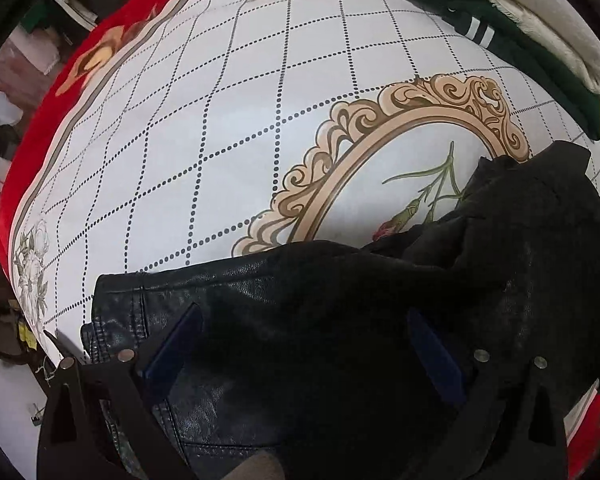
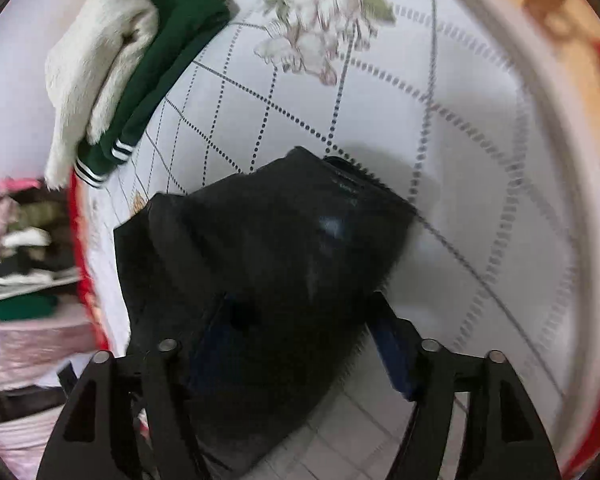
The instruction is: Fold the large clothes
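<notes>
A black leather jacket (image 1: 300, 320) lies bunched on a white bedspread (image 1: 220, 120) printed with a dotted grid and a beige oval frame. My left gripper (image 1: 304, 344) hovers over the jacket's near edge, its blue-padded fingers (image 1: 172, 344) wide apart with leather between them. In the right wrist view the jacket (image 2: 268, 240) hangs as a dark mound between the spread fingers of my right gripper (image 2: 304, 340); the blue pad (image 2: 392, 344) shows on the right. Whether either pad touches the cloth is hidden.
Folded clothes sit at the bed's edge: a dark green garment with white stripes (image 1: 480, 28) and a cream fleece (image 1: 540, 12), also in the right wrist view (image 2: 172, 60). The bedspread has a red border (image 1: 60, 92). More clothes (image 2: 20, 248) are piled beside the bed.
</notes>
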### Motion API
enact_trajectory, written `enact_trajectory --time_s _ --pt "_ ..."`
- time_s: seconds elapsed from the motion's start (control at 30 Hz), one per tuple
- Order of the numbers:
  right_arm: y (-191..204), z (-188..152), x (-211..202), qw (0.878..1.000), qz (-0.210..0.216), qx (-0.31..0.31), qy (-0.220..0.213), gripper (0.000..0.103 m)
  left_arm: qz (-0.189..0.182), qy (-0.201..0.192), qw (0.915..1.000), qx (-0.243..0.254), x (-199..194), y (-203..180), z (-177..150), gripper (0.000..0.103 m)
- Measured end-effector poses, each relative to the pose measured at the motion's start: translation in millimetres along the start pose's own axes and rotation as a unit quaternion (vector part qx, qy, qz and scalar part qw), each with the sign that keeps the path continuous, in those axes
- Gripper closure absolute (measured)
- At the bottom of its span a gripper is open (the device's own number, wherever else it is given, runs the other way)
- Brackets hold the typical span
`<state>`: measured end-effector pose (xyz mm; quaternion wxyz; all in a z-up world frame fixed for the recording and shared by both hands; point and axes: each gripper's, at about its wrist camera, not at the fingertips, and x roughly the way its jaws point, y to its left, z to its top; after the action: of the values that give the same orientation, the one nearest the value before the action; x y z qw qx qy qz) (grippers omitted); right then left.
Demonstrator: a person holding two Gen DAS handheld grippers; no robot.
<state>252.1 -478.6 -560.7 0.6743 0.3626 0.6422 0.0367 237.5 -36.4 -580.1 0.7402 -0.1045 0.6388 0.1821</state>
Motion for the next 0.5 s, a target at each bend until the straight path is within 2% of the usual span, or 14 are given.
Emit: enact_trajectory --time_s 0.07,0.1,0.13,0.17,0.2,0.3,0.37,0.43,0.47,0.5 --pt "-5.9 7.3 23.3 0.999 0.031 0.015 0.013 0.023 0.004 -0.003 1.0 0.001 -0.1 -0.6 0.0 0.0" --pt "-2.7 10.6 30.3 0.999 0.04 0.015 0.001 0.027 0.007 -0.005 1.0 0.003 -0.6 -2.2 -0.2 0.0" --pt "8.9 9.0 39.9 0.999 0.043 0.011 -0.011 0.04 0.011 -0.008 0.9999 0.006 -0.4 -5.6 0.7 0.0" --pt "10.0 8.8 38.1 0.998 0.057 0.014 -0.016 0.076 0.014 -0.01 0.9998 0.01 -1.0 -8.2 0.9 0.0" --pt "7.4 7.0 32.1 0.996 0.079 0.035 -0.021 0.078 0.017 -0.01 0.9997 0.014 -1.9 -10.1 1.3 0.0" --pt "7.5 -2.9 -0.3 0.991 0.111 0.063 -0.049 0.086 0.014 -0.014 0.9994 0.028 -0.9 -18.4 7.0 0.0" --pt "8.8 -18.8 -33.5 0.988 0.118 0.064 -0.075 0.087 0.005 -0.011 0.999 0.044 -0.6 -31.9 14.2 0.0" --pt "-1.0 -29.4 -46.8 0.988 0.117 0.064 -0.075 0.087 0.012 -0.014 0.9979 0.062 -2.6 -43.6 16.6 0.0" --pt "-11.1 -32.2 -46.1 0.99 0.11 0.065 -0.064 0.08 0.014 -0.014 0.9976 0.066 -5.2 -46.6 17.8 0.0" --pt "-22.9 -33.4 -37.8 0.992 0.099 0.067 -0.044 0.068 0.013 -0.013 0.9976 0.066 -9.3 -47.6 18.6 0.0"
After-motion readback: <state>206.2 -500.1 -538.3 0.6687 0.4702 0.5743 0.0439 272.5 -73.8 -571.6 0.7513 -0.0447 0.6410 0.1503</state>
